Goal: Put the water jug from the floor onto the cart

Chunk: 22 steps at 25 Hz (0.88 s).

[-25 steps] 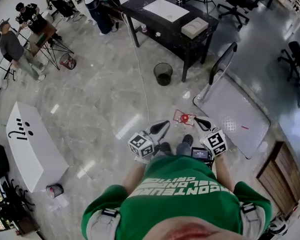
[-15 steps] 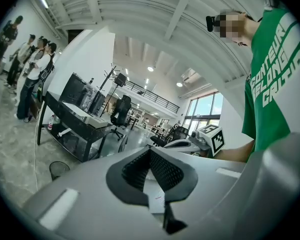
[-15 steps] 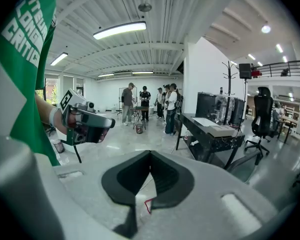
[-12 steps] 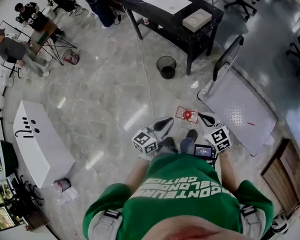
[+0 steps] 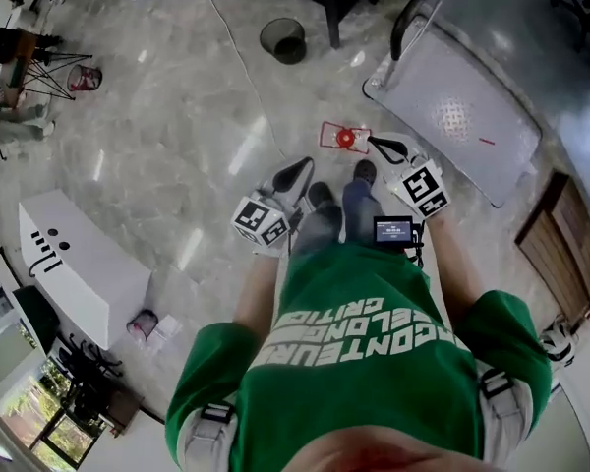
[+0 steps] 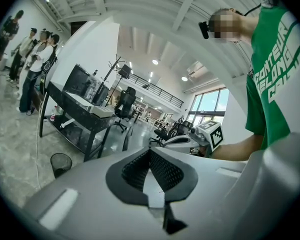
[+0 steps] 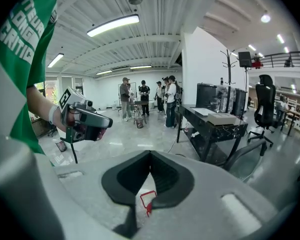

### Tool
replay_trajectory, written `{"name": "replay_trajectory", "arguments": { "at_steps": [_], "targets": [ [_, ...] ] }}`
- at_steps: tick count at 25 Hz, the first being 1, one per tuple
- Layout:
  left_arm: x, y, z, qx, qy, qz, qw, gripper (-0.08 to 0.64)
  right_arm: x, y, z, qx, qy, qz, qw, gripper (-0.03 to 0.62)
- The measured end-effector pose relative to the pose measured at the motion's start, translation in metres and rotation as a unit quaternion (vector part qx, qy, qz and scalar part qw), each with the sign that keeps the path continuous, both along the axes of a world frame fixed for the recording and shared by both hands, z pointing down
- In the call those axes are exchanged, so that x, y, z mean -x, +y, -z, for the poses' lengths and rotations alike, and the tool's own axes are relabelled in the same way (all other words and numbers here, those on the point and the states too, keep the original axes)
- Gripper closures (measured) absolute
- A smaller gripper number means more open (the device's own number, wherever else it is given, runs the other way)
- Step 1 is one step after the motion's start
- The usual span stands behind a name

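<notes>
Floor; jug beside right hand-held gripper

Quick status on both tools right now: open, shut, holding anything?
Left tool: shut, holding nothing.
Right tool: shut, holding nothing.

the water jug shows a red cap inside a red square frame. the cart is pale grey with a black handle. the shirt is green with white lettering. the left gripper and right gripper are light grey with black pads, and their cubes carry black-and-white square markers. the floor is glossy, veined grey.
</notes>
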State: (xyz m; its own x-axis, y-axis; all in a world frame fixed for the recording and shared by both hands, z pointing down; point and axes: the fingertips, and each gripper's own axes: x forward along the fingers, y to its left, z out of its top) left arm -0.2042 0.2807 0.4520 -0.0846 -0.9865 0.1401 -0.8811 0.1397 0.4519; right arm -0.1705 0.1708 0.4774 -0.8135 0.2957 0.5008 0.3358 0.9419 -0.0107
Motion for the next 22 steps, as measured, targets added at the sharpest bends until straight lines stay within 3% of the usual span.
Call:
{"name": "replay_trajectory", "arguments": {
  "at_steps": [12, 18, 22],
  "targets": [
    [0.002, 0.002, -0.106, 0.05, 0.058, 0.016, 0.9969, 0.545, -0.011, 0.001, -0.106, 0.026, 0.073, 0.023, 0.997, 0.6],
    [0.015, -0.005, -0.161, 0.049, 0.102, 0.028, 0.9932, 0.545, -0.012, -0.011, -0.172, 0.043, 0.119, -0.011, 0.992, 0.599],
    [0.03, -0.019, -0.207, 0.058, 0.111, 0.026, 0.9919, 0.525, -0.009, -0.024, -0.228, 0.032, 0.148, -0.038, 0.988, 0.598]
  ]
}}
